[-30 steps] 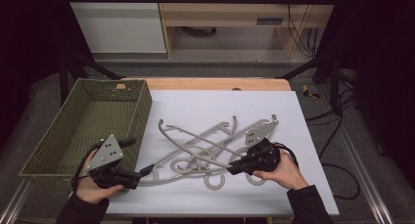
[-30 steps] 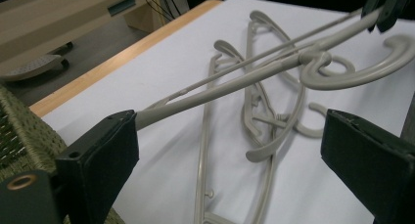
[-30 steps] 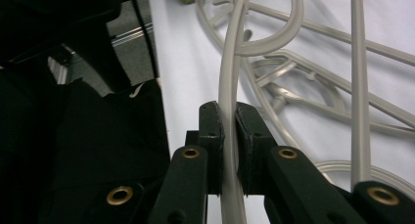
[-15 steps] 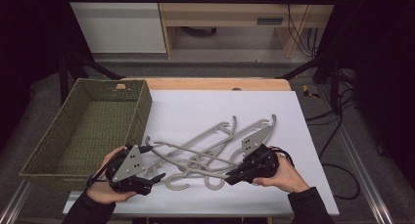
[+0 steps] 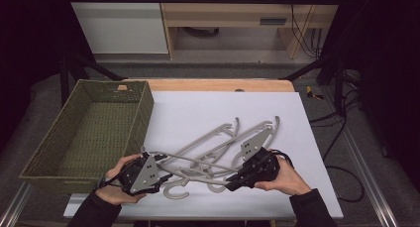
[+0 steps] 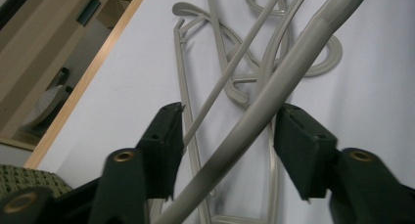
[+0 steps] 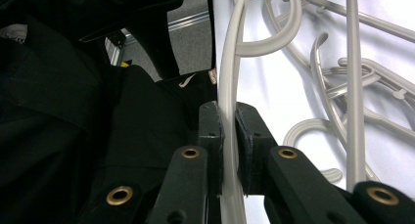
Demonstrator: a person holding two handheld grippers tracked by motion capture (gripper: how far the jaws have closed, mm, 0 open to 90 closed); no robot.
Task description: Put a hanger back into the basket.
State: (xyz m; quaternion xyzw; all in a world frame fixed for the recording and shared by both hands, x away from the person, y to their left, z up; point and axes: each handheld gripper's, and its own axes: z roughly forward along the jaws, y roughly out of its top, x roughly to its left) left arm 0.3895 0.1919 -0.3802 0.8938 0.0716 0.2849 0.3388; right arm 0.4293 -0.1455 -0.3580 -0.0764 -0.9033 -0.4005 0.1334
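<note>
Several grey plastic hangers (image 5: 218, 142) lie tangled on the white table (image 5: 198, 108). My right gripper (image 5: 231, 183) is shut on the arm of one hanger (image 7: 226, 77), whose bar runs straight up between its pads. That hanger's other end (image 5: 193, 178) reaches across to my left gripper (image 5: 166, 176). In the left gripper view, a thick hanger arm (image 6: 274, 101) and a thin bar (image 6: 230, 67) pass between the jaws of the left gripper (image 6: 230, 116). These jaws have just been closing and still stand apart, with a gap at the pads (image 6: 164, 141).
A green woven basket (image 5: 91, 128) stands empty on the table's left side, right beside my left hand. The table's wooden far edge (image 5: 218, 84) and the bare white surface beyond the hangers lie ahead. Cables trail on the floor at the right.
My left gripper moved right, away from the basket's front, onto the hanger's end and its jaws narrowed around it. The hanger pile shifted slightly. The right hand stayed in place.
</note>
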